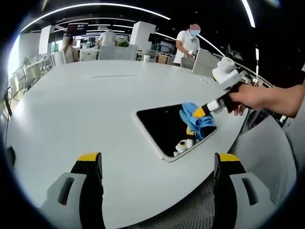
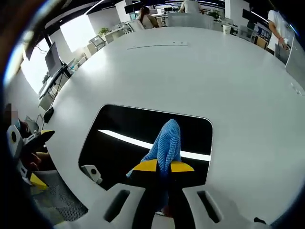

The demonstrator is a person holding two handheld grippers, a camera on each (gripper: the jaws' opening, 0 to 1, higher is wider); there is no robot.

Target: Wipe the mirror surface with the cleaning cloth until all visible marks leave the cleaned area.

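Observation:
A dark rectangular mirror [image 1: 162, 125] lies flat on the white table [image 1: 90, 105] near its edge. In the left gripper view my right gripper [image 1: 201, 112], held by a hand [image 1: 252, 98], presses a blue cleaning cloth [image 1: 196, 120] onto the mirror's right part. In the right gripper view the mirror [image 2: 119, 133] reflects a ceiling light strip, and the blue cloth [image 2: 164, 145] is pinched between the yellow-tipped jaws of my right gripper [image 2: 163, 166]. My left gripper [image 1: 157, 160] hovers open over the table's near edge, short of the mirror, holding nothing.
The big white round table stretches far beyond the mirror. Grey mesh chairs [image 1: 271, 157] stand at the near edge. People [image 1: 188, 43] and desks fill the office behind. At the left of the right gripper view, my left gripper [image 2: 28, 157] shows beside the table edge.

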